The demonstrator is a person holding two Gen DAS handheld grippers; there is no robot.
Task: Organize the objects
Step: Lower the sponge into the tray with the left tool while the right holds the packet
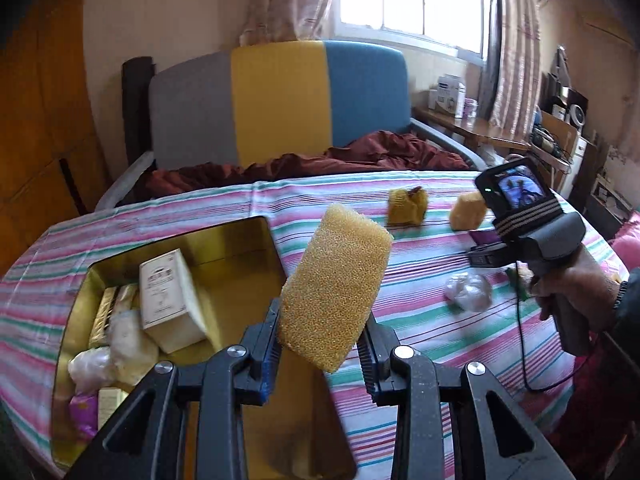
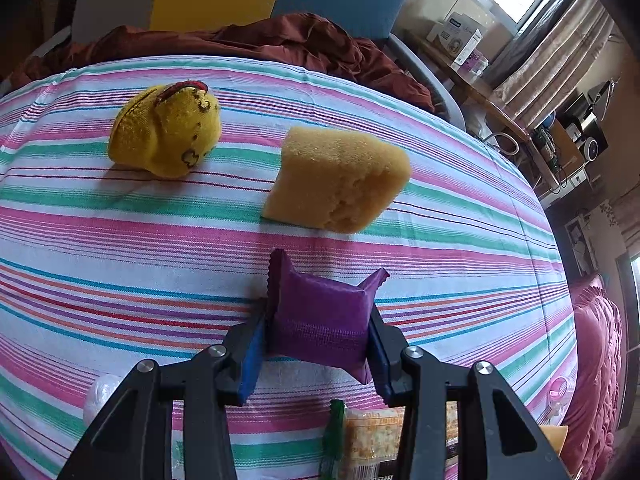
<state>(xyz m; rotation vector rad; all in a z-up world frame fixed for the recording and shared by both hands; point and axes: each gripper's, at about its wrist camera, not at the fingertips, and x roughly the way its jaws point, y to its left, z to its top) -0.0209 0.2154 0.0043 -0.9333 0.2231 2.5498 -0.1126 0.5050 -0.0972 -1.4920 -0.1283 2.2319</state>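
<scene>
Tilted yellow sponge [image 1: 334,288], purple packet [image 2: 322,320]

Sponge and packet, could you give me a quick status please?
Left claw shut on sponge, above tin. Right claw shut on purple packet. Nothing blocking.

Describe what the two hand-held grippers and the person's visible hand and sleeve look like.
Left hand-held gripper: black plastic linkage arms with silver rivets and blue ribbed pads. Right hand-held gripper matches. From outside, it has a grey pistol-style body, a small lit-screen camera held by a striped band, and a trailing black cable. A dark sleeve covers the wrist.
</scene>
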